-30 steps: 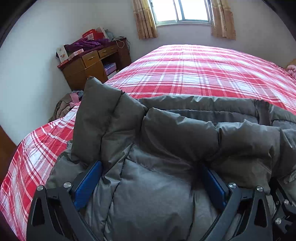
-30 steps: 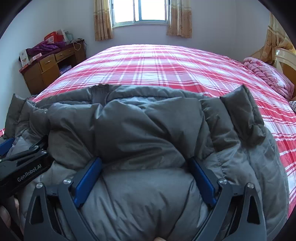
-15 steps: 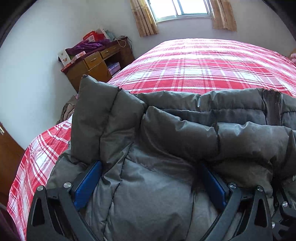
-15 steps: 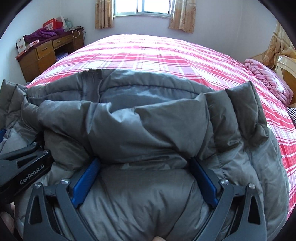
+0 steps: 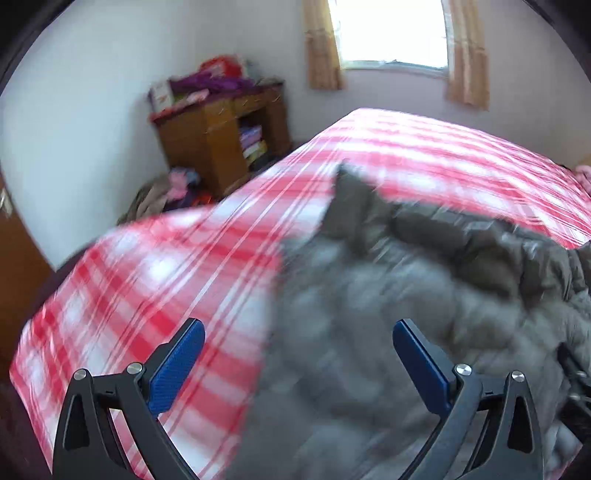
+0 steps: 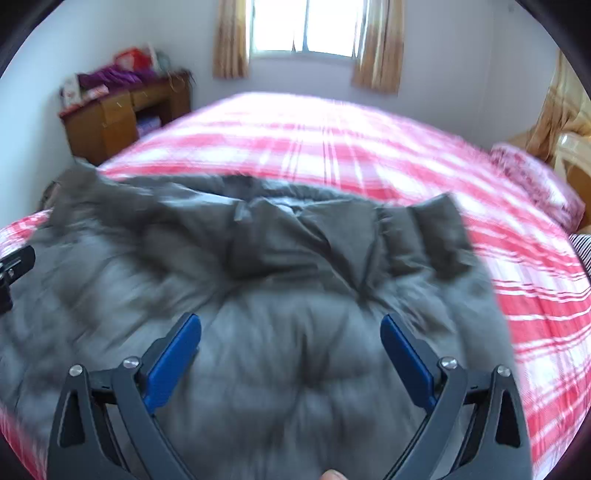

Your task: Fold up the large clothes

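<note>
A grey puffer jacket (image 5: 406, 295) lies folded on the red plaid bed (image 5: 166, 277); it also shows in the right wrist view (image 6: 277, 295), with its darker folded edge on the far side. My left gripper (image 5: 297, 338) is open and empty, above the jacket's left edge and the bedspread. My right gripper (image 6: 290, 332) is open and empty, above the middle of the jacket. Both views are motion-blurred. The left gripper's body shows at the left edge of the right wrist view (image 6: 14, 266).
A wooden desk (image 5: 221, 140) with clutter on top stands by the far left wall, with a heap of clothes (image 5: 166, 192) on the floor beside it. A window with curtains (image 6: 306, 29) is at the back. A pink pillow (image 6: 535, 181) lies at the bed's right.
Both grippers have let go of the jacket and pulled back and up. The jacket has dropped flat onto the bed. The left gripper has swung to the left.
</note>
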`<state>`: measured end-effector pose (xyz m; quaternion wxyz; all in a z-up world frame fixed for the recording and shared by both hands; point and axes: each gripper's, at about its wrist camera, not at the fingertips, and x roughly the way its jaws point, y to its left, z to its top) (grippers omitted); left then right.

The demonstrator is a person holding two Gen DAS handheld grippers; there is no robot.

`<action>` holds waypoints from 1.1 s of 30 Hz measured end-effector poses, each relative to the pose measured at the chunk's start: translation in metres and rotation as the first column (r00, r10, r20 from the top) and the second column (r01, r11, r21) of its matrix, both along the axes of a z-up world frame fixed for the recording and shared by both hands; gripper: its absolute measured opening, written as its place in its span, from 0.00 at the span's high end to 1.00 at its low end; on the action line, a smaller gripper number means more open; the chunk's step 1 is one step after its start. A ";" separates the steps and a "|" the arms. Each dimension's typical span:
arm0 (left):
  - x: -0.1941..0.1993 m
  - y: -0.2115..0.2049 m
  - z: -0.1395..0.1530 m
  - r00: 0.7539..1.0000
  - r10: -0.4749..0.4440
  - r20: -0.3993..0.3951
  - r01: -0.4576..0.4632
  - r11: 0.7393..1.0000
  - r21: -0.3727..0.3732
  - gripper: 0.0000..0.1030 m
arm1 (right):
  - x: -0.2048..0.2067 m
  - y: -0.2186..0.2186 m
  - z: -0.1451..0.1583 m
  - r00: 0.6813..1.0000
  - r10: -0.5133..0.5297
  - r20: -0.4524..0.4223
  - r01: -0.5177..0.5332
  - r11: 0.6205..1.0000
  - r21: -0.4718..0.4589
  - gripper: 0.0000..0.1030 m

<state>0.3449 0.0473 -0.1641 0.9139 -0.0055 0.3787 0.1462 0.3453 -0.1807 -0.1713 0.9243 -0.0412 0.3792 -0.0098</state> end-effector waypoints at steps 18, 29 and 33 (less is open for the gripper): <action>-0.014 0.019 -0.069 0.998 -0.056 -0.035 0.045 0.967 -0.250 0.18 | -0.047 0.024 -0.052 1.000 0.018 -0.018 -0.020 0.989 -0.144 0.00; -0.026 -0.002 -0.039 0.985 -0.170 -0.003 0.168 0.979 -0.117 0.93 | -0.051 0.033 -0.050 1.000 -0.003 -0.016 0.000 0.981 -0.194 0.00; -0.043 0.013 -0.024 0.987 -0.161 0.024 0.163 0.982 -0.099 0.93 | -0.053 0.048 -0.049 1.000 -0.012 -0.024 0.007 0.981 -0.195 0.00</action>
